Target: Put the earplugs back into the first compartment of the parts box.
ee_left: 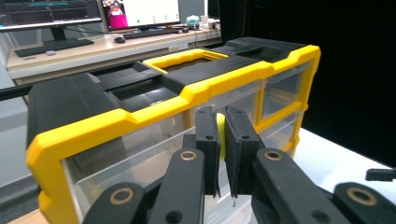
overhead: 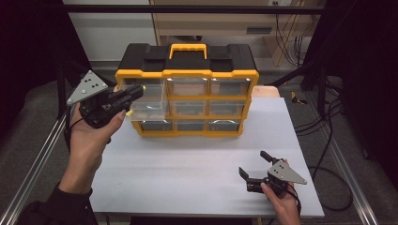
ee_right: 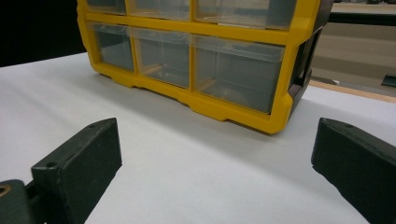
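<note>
The white table (overhead: pixel 197 168) is smooth and matte; its near edge is cut off at six o'clock in the high view. At twelve o'clock on it stands the organiser (overhead: pixel 187 89), a boxy black shell with a yellow frame, a yellow handle and clear plastic drawers in rows of three. What lies in the drawers is too murky to make out. The top-left drawer (overhead: pixel 148 101), at ten o'clock, is pulled forward out of the frame; its near part is hidden behind the left gripper (overhead: pixel 133 91). That claw is narrow, its ridged black pads pinched on the drawer's small yellow tab (ee_left: pixel 221 133), mostly hidden between them. At five o'clock the right gripper (overhead: pixel 253 166) rests low, its claw wide and holding nothing
</note>
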### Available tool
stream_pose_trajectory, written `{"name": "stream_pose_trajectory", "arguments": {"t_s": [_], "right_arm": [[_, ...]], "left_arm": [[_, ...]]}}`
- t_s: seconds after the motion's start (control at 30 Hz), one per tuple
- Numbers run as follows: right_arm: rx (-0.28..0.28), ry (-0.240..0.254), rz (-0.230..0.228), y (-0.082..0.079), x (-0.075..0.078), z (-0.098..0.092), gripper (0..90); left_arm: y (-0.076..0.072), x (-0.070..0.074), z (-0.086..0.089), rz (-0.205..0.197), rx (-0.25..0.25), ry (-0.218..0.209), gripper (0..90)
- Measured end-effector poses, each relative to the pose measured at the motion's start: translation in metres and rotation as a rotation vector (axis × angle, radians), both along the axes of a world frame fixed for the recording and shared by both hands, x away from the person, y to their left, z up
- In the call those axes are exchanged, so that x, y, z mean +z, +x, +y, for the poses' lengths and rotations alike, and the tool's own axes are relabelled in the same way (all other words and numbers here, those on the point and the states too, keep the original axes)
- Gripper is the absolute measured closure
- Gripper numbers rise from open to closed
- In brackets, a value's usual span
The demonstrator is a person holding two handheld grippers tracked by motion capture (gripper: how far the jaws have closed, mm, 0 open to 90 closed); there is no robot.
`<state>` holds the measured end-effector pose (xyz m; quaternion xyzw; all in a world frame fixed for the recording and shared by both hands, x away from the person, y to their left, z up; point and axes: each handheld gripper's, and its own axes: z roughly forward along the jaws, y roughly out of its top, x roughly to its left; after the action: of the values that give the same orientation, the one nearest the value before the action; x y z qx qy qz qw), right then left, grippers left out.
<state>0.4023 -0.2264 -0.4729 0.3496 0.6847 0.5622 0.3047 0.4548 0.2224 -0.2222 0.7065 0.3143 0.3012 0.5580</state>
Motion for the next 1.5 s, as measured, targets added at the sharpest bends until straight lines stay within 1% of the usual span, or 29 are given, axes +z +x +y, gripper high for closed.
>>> {"name": "stream_pose_trajectory", "arguments": {"t_s": [0.13,0.23,0.33,0.5,0.53,0.57,0.67,0.7,0.73,0.77,0.8,0.93,1.0,1.1,1.13,1.17,1.2,1.27,1.3,1.33,1.4,1.43,1.47,1.5], "right_arm": [[0.001,-0.001,0.0,0.0,0.0,0.0,1.9],[0.002,0.0,-0.001,0.0,0.0,0.0,1.9],[0.002,0.0,0.0,0.0,0.0,0.0,1.9],[0.001,0.001,0.0,0.0,0.0,0.0,1.9],[0.0,0.0,0.0,0.0,0.0,0.0,1.9],[0.0,0.0,0.0,0.0,0.0,0.0,1.9],[0.0,0.0,0.0,0.0,0.0,0.0,1.9],[0.0,0.0,0.0,0.0,0.0,0.0,1.9],[0.001,-0.001,0.0,0.0,0.0,0.0,1.9],[0.001,-0.001,0.0,0.0,0.0,0.0,1.9],[0.001,-0.001,0.0,0.0,0.0,0.0,1.9],[0.001,0.0,0.0,0.0,0.0,0.0,1.9],[0.001,-0.001,0.0,0.0,0.0,0.0,1.9],[0.001,-0.002,-0.002,0.0,0.0,0.0,1.9],[0.001,-0.002,-0.002,0.0,0.0,0.0,1.9],[0.001,-0.001,0.0,0.0,0.0,0.0,1.9],[0.001,-0.001,0.0,0.0,0.0,0.0,1.9],[0.003,-0.001,-0.002,0.0,0.0,0.0,1.9],[0.003,-0.002,-0.002,0.0,0.0,0.0,1.9],[0.003,-0.002,-0.002,0.0,0.0,0.0,1.9],[0.003,-0.002,-0.002,0.0,0.0,0.0,1.9],[0.0,-0.002,-0.001,0.0,0.0,0.0,1.9],[0.0,-0.002,-0.001,0.0,0.0,0.0,1.9],[0.001,-0.002,-0.001,0.0,0.0,0.0,1.9]], "left_arm": [[0.003,0.0,0.002,-0.001,0.016,-0.004,84.4],[0.005,0.0,0.003,-0.004,0.031,0.002,84.4],[0.007,0.0,0.004,-0.002,0.039,-0.005,84.2],[0.01,-0.001,0.005,0.001,0.049,0.01,84.1],[0.011,-0.001,0.005,0.001,0.05,0.003,84.0],[0.011,-0.002,0.005,0.005,0.05,0.011,83.9],[0.012,-0.004,0.004,0.003,0.059,0.01,83.2],[0.012,-0.004,0.005,0.0,0.066,0.018,82.7],[0.012,-0.005,0.005,-0.003,0.067,0.01,81.5],[0.012,-0.006,0.005,-0.006,0.07,0.004,79.8],[0.012,-0.006,0.005,-0.009,0.074,0.009,76.8],[0.011,-0.006,0.005,-0.025,0.087,0.008,65.7],[0.01,-0.005,0.004,-0.034,0.096,0.001,59.8],[0.008,-0.004,0.005,-0.05,0.105,-0.003,55.6],[0.008,-0.004,0.005,-0.053,0.106,-0.005,51.8],[0.007,-0.004,0.005,-0.056,0.108,-0.007,51.8],[0.007,-0.004,0.005,-0.061,0.112,-0.008,49.8],[0.007,-0.004,0.004,-0.071,0.127,-0.003,42.3],[0.007,-0.005,0.004,-0.072,0.132,-0.005,36.2],[0.006,-0.005,0.004,-0.075,0.136,-0.012,32.2],[0.006,-0.006,0.004,-0.083,0.142,-0.006,25.1],[0.005,-0.006,0.003,-0.088,0.144,-0.006,18.3],[0.005,-0.006,0.003,-0.091,0.144,-0.005,18.3],[0.004,-0.006,0.003,-0.094,0.15,-0.008,16.0]]}}
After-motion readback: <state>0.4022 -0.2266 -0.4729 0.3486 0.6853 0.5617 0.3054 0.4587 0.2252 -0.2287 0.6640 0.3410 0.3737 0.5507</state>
